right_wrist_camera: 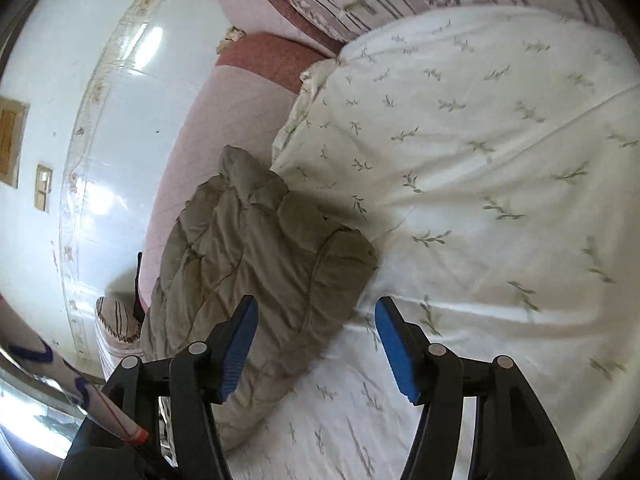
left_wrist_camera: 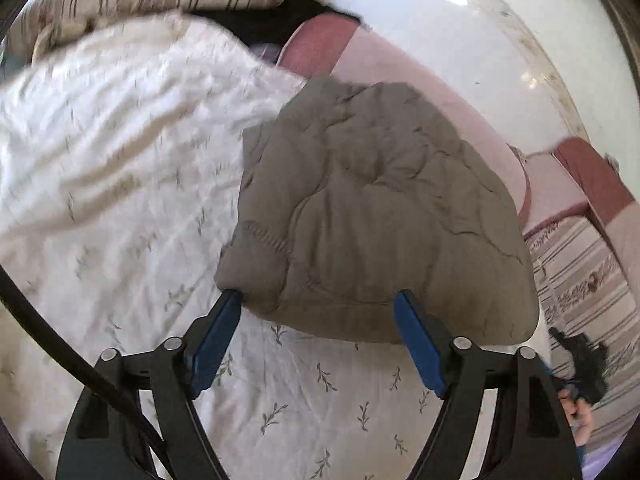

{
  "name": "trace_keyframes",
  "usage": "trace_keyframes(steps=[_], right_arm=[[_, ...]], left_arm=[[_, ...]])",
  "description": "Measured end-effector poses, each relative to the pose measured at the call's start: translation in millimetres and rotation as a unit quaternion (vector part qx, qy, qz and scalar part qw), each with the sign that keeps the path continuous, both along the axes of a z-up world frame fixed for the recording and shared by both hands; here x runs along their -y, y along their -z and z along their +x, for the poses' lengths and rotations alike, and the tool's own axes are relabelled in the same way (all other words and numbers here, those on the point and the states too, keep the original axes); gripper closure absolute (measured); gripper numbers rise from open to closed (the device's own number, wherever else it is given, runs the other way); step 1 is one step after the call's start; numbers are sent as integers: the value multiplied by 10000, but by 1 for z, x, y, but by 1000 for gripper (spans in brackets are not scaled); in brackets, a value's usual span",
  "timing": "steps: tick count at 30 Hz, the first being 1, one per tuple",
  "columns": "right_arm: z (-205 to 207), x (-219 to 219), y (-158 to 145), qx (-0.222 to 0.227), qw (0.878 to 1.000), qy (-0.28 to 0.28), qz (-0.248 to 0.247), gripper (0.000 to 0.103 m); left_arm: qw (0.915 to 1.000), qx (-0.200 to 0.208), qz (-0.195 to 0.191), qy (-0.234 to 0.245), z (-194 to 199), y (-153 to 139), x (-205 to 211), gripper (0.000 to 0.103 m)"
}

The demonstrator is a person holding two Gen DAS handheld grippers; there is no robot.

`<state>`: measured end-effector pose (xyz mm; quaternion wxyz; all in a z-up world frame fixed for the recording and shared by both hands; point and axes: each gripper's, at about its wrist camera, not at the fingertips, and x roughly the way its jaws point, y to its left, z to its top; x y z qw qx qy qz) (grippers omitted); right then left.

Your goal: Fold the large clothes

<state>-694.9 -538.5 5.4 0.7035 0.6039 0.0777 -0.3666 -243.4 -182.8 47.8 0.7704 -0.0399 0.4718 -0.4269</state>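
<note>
Fingers (left_wrist_camera: 234, 300) on both grippers gape empty; folded jacket (left_wrist_camera: 376, 216) sits dead ahead of left gripper (left_wrist_camera: 320, 300) (right gripper (right_wrist_camera: 316, 306) sees it off leftward).

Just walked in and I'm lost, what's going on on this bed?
A person is folding a padded khaki jacket on a bed covered by a white leaf-print quilt. The jacket lies bunched in a folded bundle near the bed's edge. The left tool and right tool are both open, holding nothing, right beside the jacket.
</note>
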Motion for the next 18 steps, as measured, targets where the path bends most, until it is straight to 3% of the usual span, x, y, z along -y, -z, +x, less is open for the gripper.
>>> trace_keyframes(steps=[5,8,9,11,12,14,16,18], right_arm=[[18,21,21,214,9995,70,206,32],[32,29,28,248,9996,34,165,28],[36,30,29,226,9997,5,131,30],[41,28,26,129,9999,-75,37,57],[42,27,23,66,9999,-96,-30,62],[49,21,9,-183,9994,-208,-225,71],[53,14,-1,-353,9984,-262,-355,74],[60,-1,-12,-542,9968,-379,-451,75]], left_arm=[[9970,-598,-315,-375,25,24,4,13],[9959,-682,-414,-424,38,34,13,7],[9957,-688,-428,-438,40,37,15,6],[9952,-728,-445,-478,46,43,18,7],[9953,-698,-468,-476,47,42,20,11],[9982,-304,-273,-437,42,32,24,34],[9990,61,-198,-391,38,21,26,47],[9990,232,-113,-360,37,11,23,53]])
